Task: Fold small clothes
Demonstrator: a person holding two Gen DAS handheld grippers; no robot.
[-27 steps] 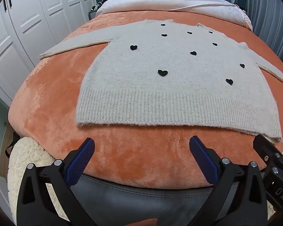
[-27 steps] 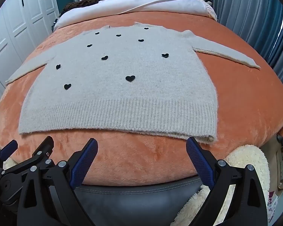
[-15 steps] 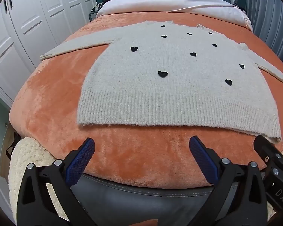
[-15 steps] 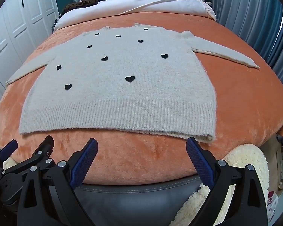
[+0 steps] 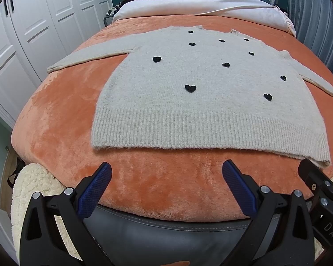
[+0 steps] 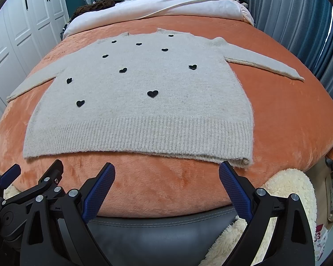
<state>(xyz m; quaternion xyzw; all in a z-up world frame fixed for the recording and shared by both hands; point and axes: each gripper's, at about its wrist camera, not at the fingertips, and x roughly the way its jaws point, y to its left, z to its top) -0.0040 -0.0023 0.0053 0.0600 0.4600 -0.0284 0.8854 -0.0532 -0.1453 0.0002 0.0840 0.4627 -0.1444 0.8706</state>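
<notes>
On the orange plush bedspread (image 5: 62,115), a pale grey fuzzy knit sweater with small black hearts (image 5: 202,93) lies spread flat, face up, ribbed hem nearest the cameras, neckline toward 12 o'clock, both sleeves angled outward. No fold made yet; judged step in hand is the approach to a first grasp. Left gripper (image 5: 166,182): blue-padded fingers (image 5: 95,190) spread wide, nothing between them. Right gripper (image 6: 166,182): fingers (image 6: 234,188) likewise wide and empty. In the left view the hem sits at 12 o'clock from the finger gap, apart from the tips, with a strip of bare bedspread between; the left hem corner lies near 11 o'clock, the left sleeve cuff further out at 10. In the right view the right hem corner lies at about 1 o'clock, just beyond the right-side fingertip, not touching; the right sleeve runs off toward 2 o'clock. To do this well, judged: pinch only the knit, not the plush beneath; take matching points with both grippers; lift evenly so the loose knit does not stretch or skew. A cream fleecy rug (image 6: 284,190) lies below the bed's edge.
</notes>
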